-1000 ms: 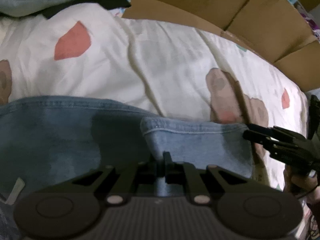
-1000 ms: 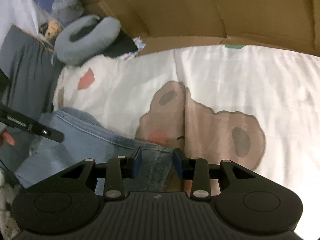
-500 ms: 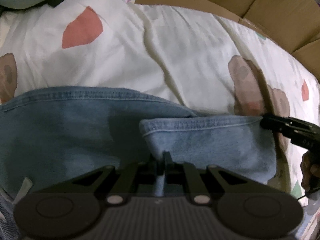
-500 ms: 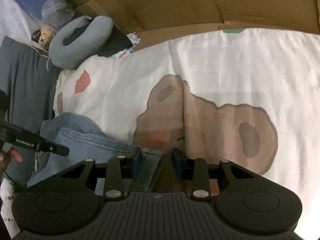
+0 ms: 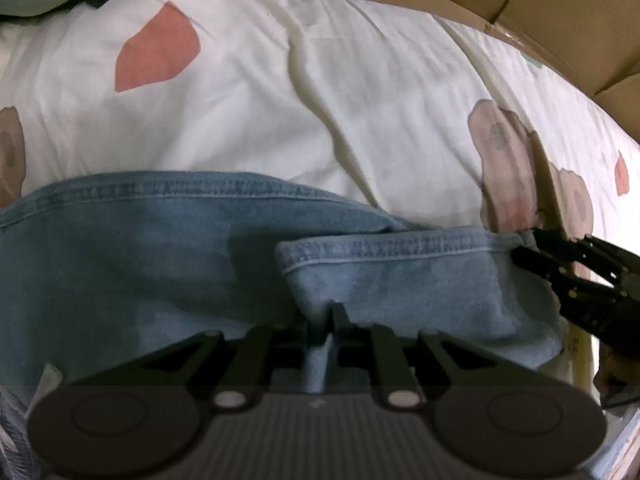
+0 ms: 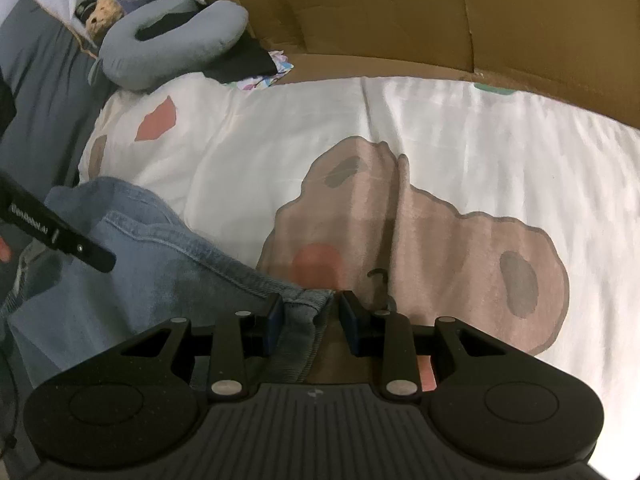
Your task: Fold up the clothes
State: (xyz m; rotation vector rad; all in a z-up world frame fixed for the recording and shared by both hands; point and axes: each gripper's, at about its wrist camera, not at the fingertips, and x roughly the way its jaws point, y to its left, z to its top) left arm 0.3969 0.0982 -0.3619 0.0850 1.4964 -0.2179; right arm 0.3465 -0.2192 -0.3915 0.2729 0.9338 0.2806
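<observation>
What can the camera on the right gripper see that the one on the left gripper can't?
Only the right wrist view shows the grey neck pillow, the small plush toy behind it and the dark grey bedding.

Only the left wrist view shows the left gripper pinching a fold of denim as its jaws start to open.

Both show the blue jeans, the bear-print sheet, the cardboard behind, and the right gripper, jaws closing around the hem corner.

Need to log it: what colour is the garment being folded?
Light blue denim garment, clearest in the left wrist view.
</observation>
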